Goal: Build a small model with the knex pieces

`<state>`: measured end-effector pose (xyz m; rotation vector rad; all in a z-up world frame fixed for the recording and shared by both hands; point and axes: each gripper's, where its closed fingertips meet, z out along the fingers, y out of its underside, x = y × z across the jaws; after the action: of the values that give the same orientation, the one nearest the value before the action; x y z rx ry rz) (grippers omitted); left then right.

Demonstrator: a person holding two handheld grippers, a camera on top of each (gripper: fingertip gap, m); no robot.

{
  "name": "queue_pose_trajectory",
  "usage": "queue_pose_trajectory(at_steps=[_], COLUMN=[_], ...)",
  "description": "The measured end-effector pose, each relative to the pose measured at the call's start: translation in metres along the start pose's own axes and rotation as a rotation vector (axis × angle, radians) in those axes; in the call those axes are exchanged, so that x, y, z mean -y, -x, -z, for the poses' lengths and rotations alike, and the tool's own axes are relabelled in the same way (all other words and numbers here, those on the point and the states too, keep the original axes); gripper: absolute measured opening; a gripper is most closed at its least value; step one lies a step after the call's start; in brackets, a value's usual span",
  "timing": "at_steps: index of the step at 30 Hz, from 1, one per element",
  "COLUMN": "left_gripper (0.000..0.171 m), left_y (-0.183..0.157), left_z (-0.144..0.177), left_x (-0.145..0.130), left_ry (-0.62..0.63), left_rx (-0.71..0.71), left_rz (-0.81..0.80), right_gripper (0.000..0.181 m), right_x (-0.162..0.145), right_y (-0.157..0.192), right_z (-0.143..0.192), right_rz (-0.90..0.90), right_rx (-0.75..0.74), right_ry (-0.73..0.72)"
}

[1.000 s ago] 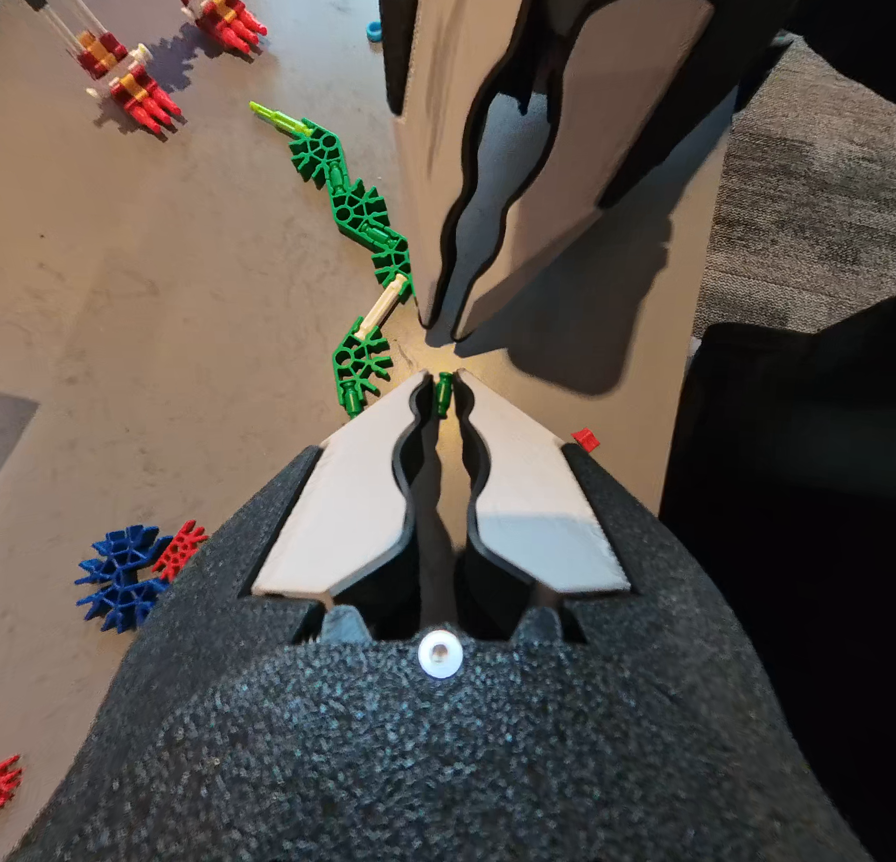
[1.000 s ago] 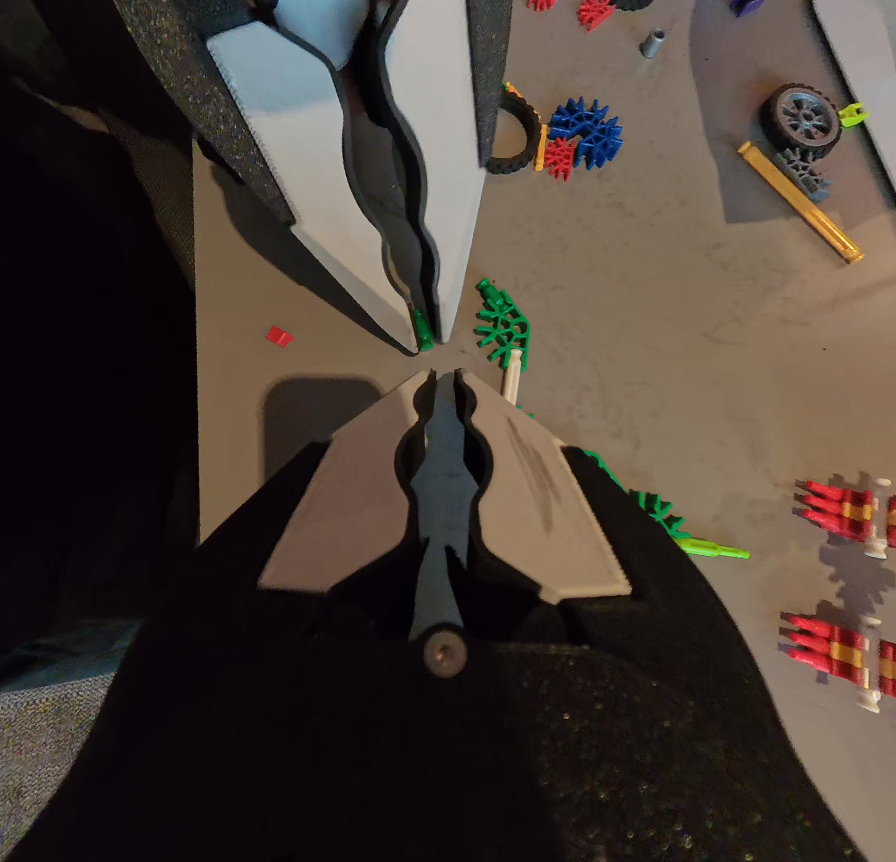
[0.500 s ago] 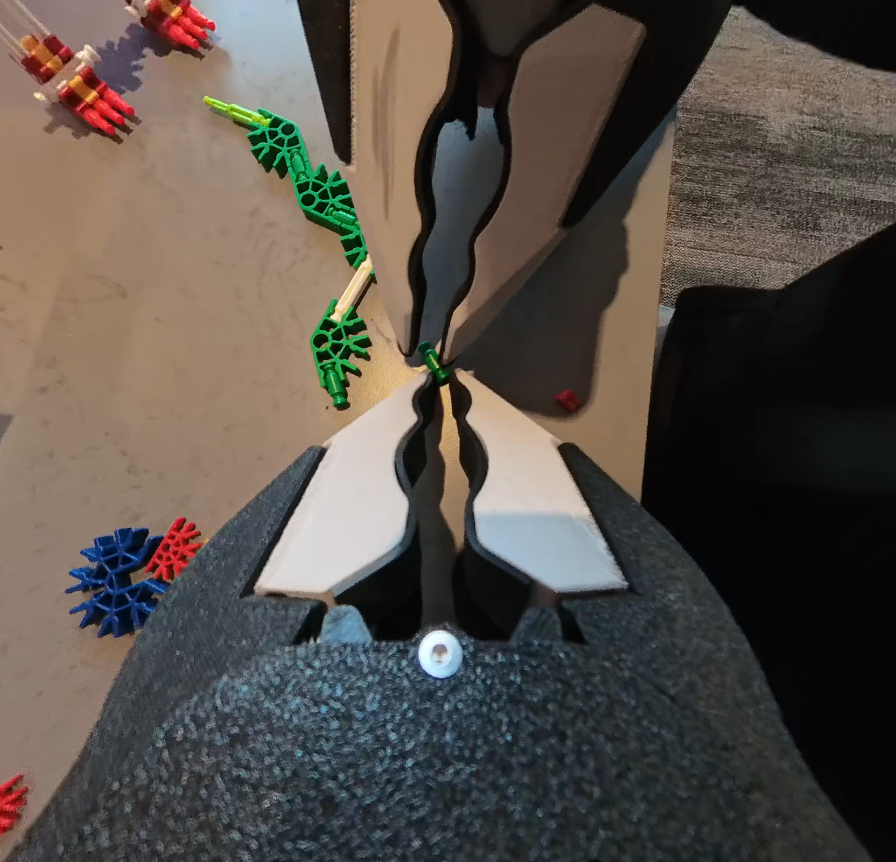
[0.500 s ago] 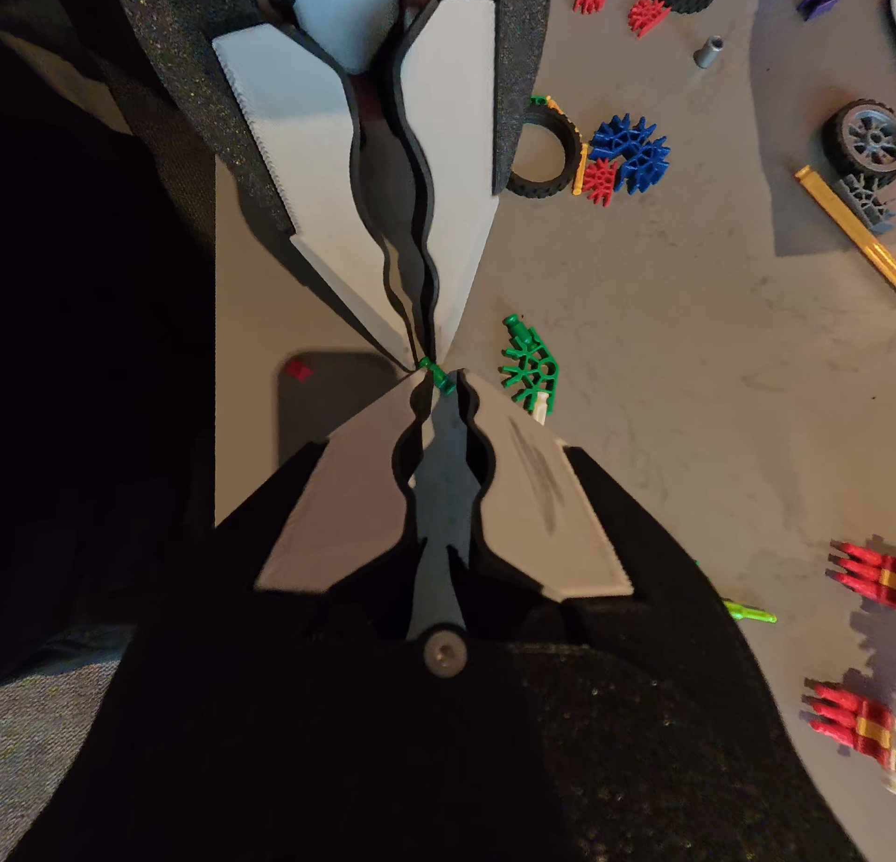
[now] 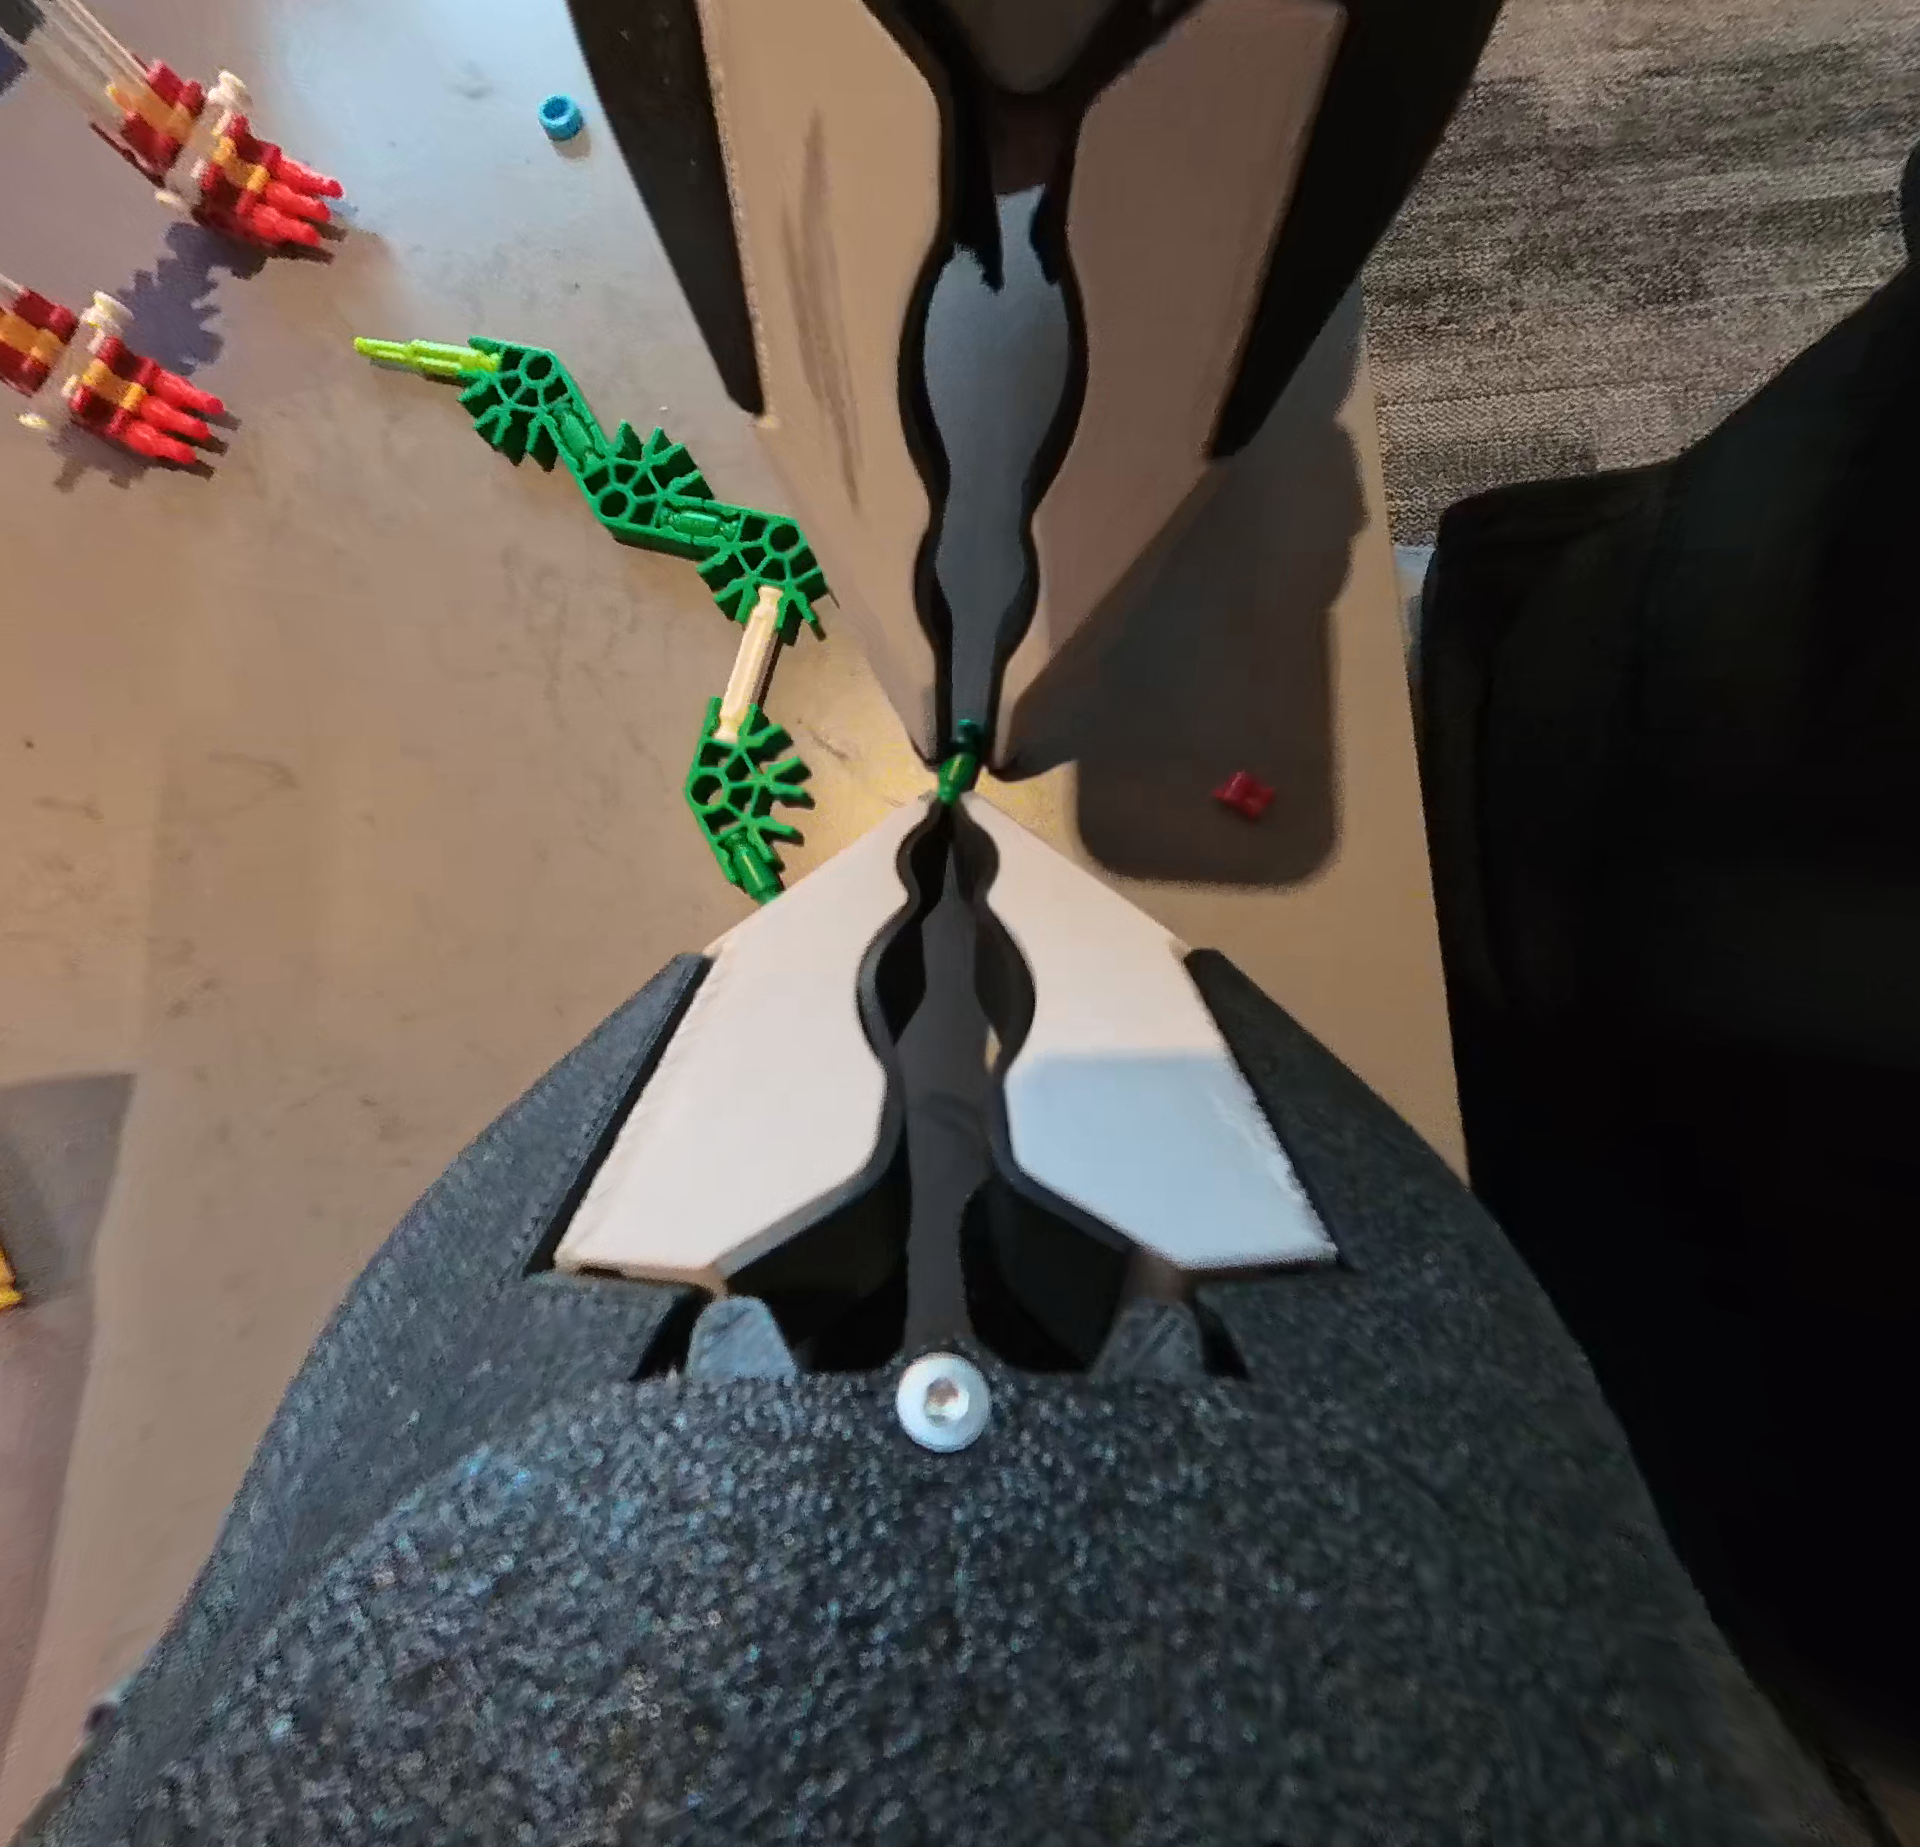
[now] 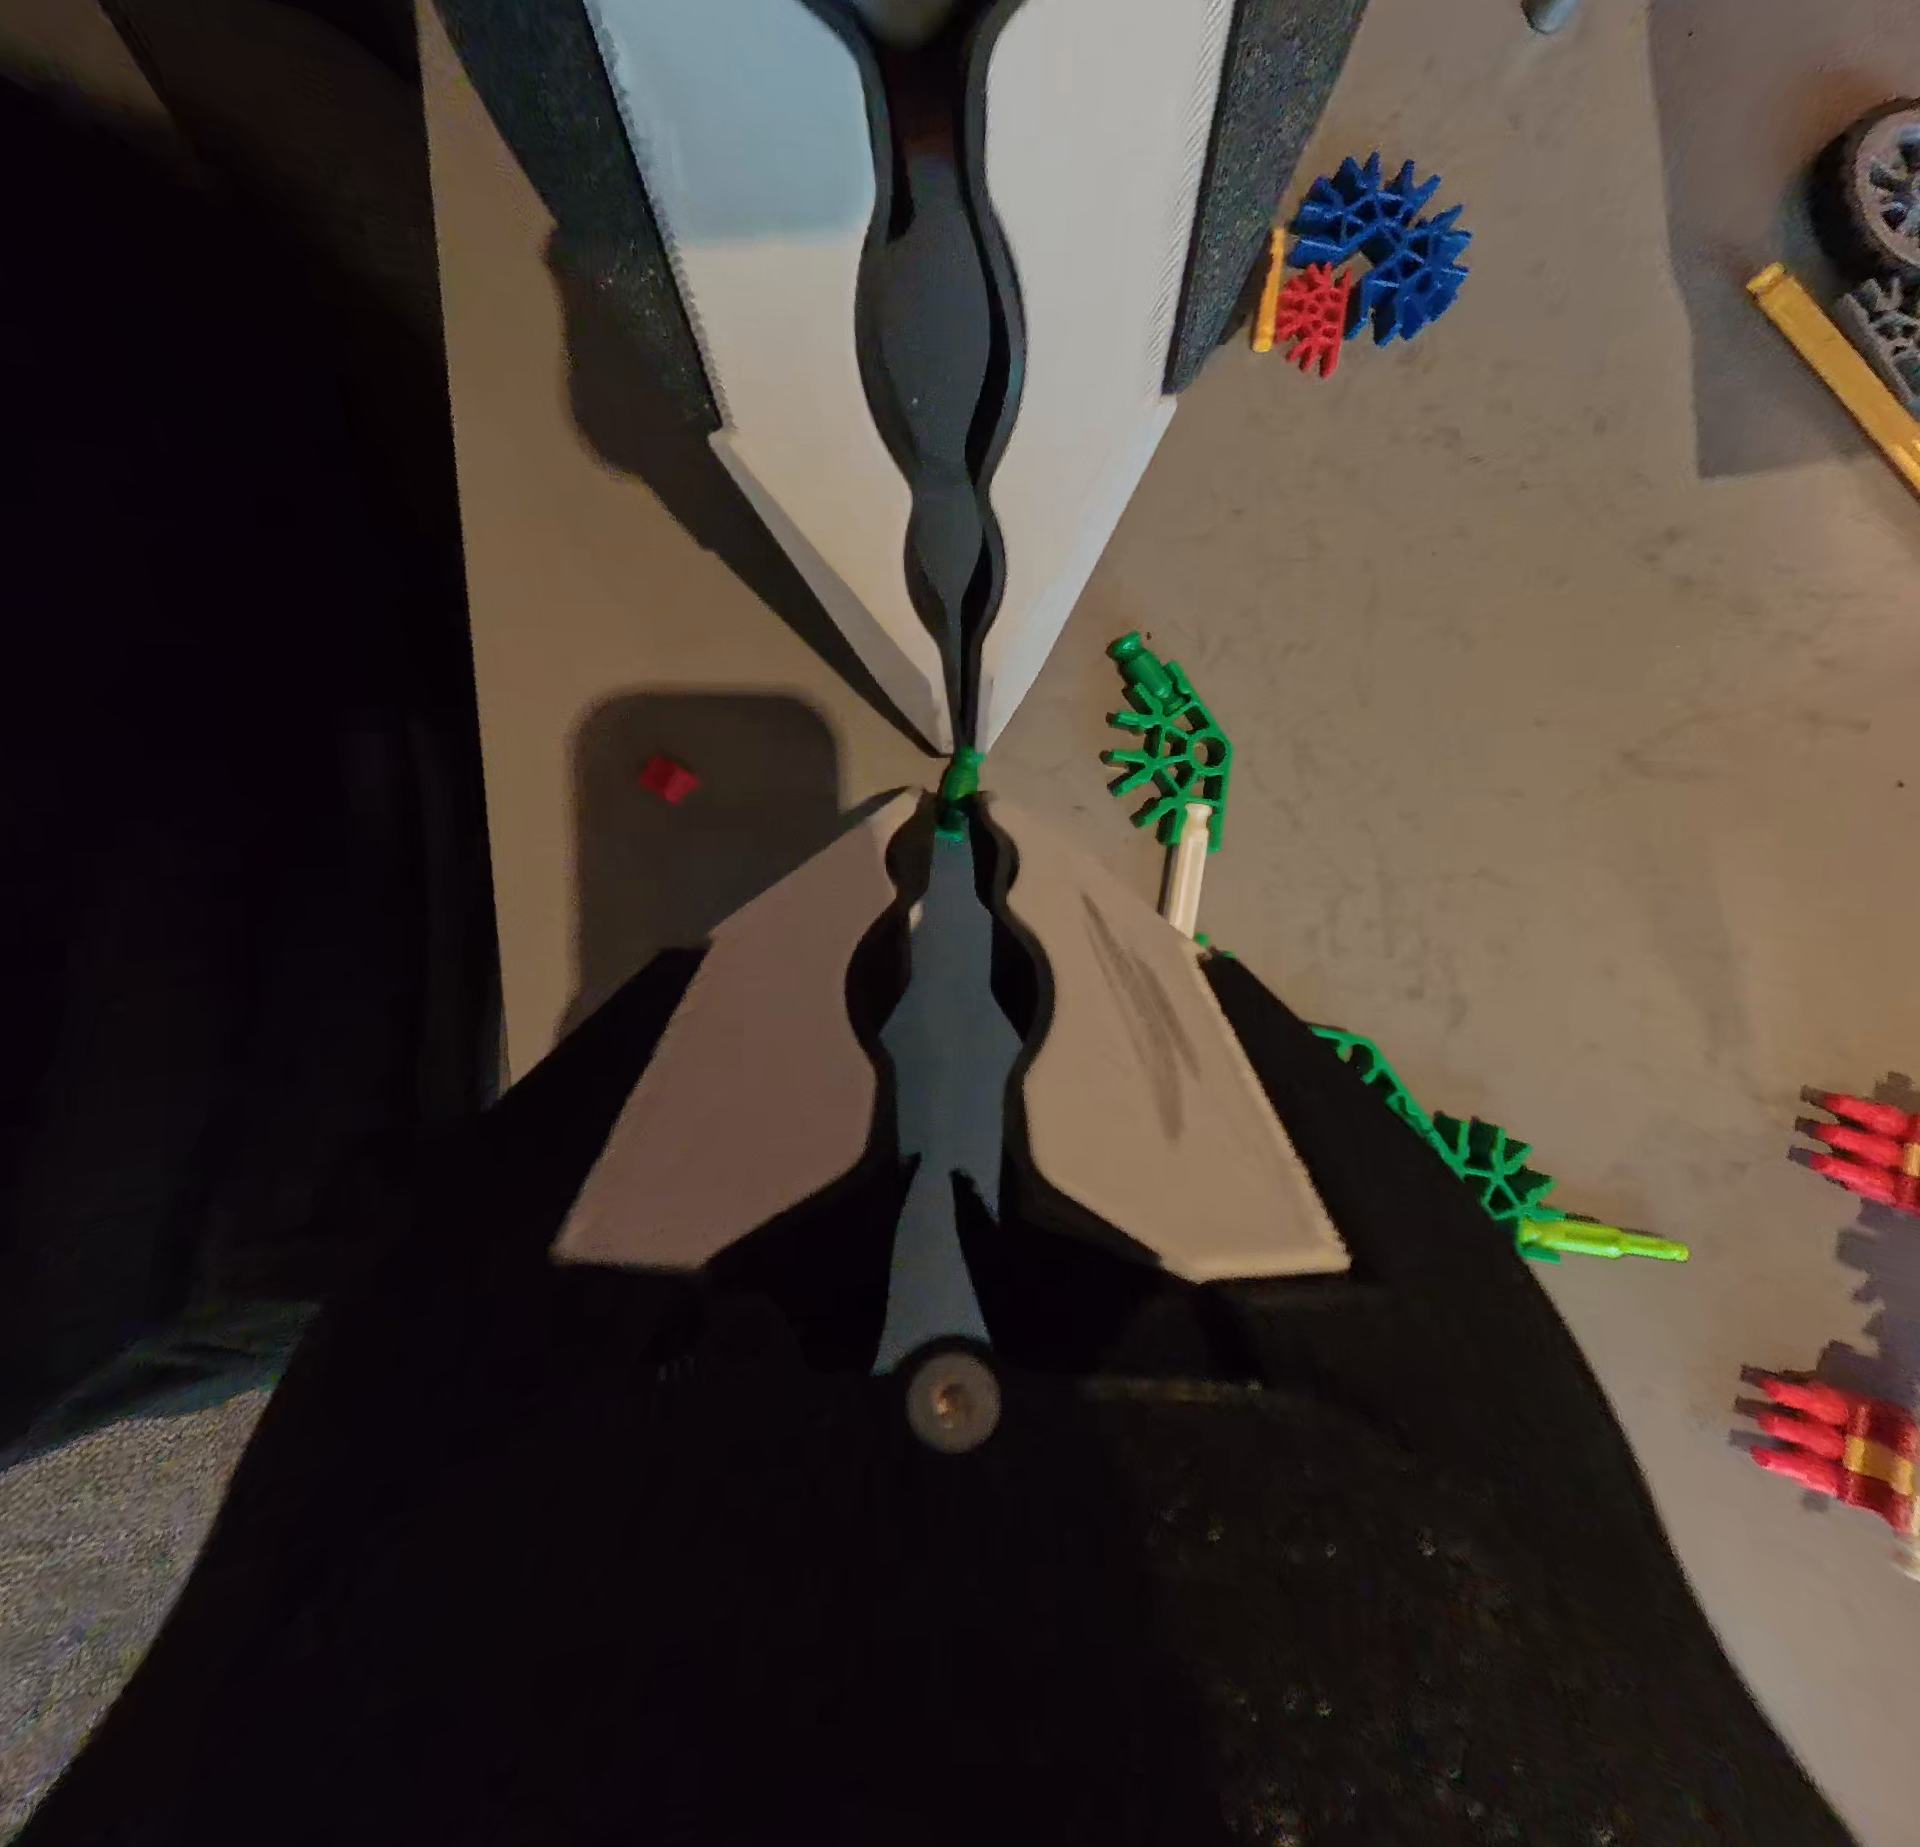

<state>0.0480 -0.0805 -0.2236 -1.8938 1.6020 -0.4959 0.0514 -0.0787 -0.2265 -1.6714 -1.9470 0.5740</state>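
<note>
Left wrist view, read left to right. Far left of the jaws: red and yellow rod bundles (image 5: pixel 156 239) lying on the table (image 5: pixel 312 862). Nearer, up and left of the jaws: green connector chain (image 5: pixel 665 519) zigzagging across the table, pale green rod (image 5: pixel 410 351) at its far end, white rod (image 5: pixel 750 670) linking its last two pieces, lowest piece just beside the left jaw. Small blue ring (image 5: pixel 559 120) farther up. At centre: left gripper (image 5: pixel 945 810), jaws narrowed nearly together, tips pinching the near end of a short green rod (image 5: pixel 956 763). Directly opposite, tip to tip: right gripper (image 5: pixel 966 753), jaws narrow, closed on the far end of the same rod; rod held between both grippers, above the table. Right of the jaws: small red piece (image 5: pixel 1245 792) in shadow near the table edge.

Right wrist view, same order. Left of the jaws: small red piece (image 6: pixel 668 779). Centre: right gripper (image 6: pixel 951 821) and left gripper (image 6: pixel 961 743) meeting on the short green rod (image 6: pixel 958 784). Right of the jaws: green connector chain (image 6: pixel 1174 748), partly hidden behind the right jaw. Up and right: blue and red connector cluster (image 6: pixel 1371 259); wheel (image 6: pixel 1881 187) and yellow rod (image 6: pixel 1839 374) at the frame edge.
</note>
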Motion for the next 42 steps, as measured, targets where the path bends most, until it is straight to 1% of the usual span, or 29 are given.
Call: queue_pose_trajectory(at_steps=[4,7,12,14,16,18,21,27,34,42], left_gripper=[0.0,0.004,0.01,0.012,0.015,0.017,0.014,0.016,0.015,0.015], left_y=[-0.001,0.004,0.036,0.046,0.05,0.045,0.033,0.02,0.013,0.012], left_z=[0.0,0.002,0.02,0.022,0.017,0.011,0.006,0.0,-0.006,-0.01], left_x=[-0.001,0.0,0.001,-0.002,-0.007,-0.012,-0.007,0.002,0.01,0.014], left_ry=[0.019,0.026,0.015,0.024,0.042,0.064,0.039,0.02,0.019,0.015], left_rx=[-0.028,-0.023,0.059,0.066,0.044,-0.006,-0.077,-0.089,-0.094,-0.089], left_rz=[-0.043,-0.066,-0.08,-0.078,-0.064,-0.054,-0.035,-0.048,-0.078,-0.093], right_gripper=[0.005,0.005,0.005,0.005,0.005,0.005,0.005,0.005,0.005,0.005], right_x=[0.001,0.0,0.0,-0.002,-0.004,-0.006,-0.009,-0.011,-0.022,-0.024], right_y=[0.0,0.0,-0.011,-0.017,-0.021,-0.022,-0.025,-0.024,-0.019,-0.019], right_z=[0.0,0.001,0.007,0.01,0.012,0.012,0.01,0.014,0.022,0.021], right_rz=[-0.05,-0.094,-0.21,-0.263,-0.312,-0.347,-0.379,-0.409,-0.41,-0.377], right_rx=[-0.033,-0.047,-0.11,-0.145,-0.168,-0.183,-0.209,-0.224,-0.248,-0.246], right_ry=[-0.018,-0.035,-0.063,-0.067,-0.076,-0.075,-0.068,-0.06,-0.013,0.02])
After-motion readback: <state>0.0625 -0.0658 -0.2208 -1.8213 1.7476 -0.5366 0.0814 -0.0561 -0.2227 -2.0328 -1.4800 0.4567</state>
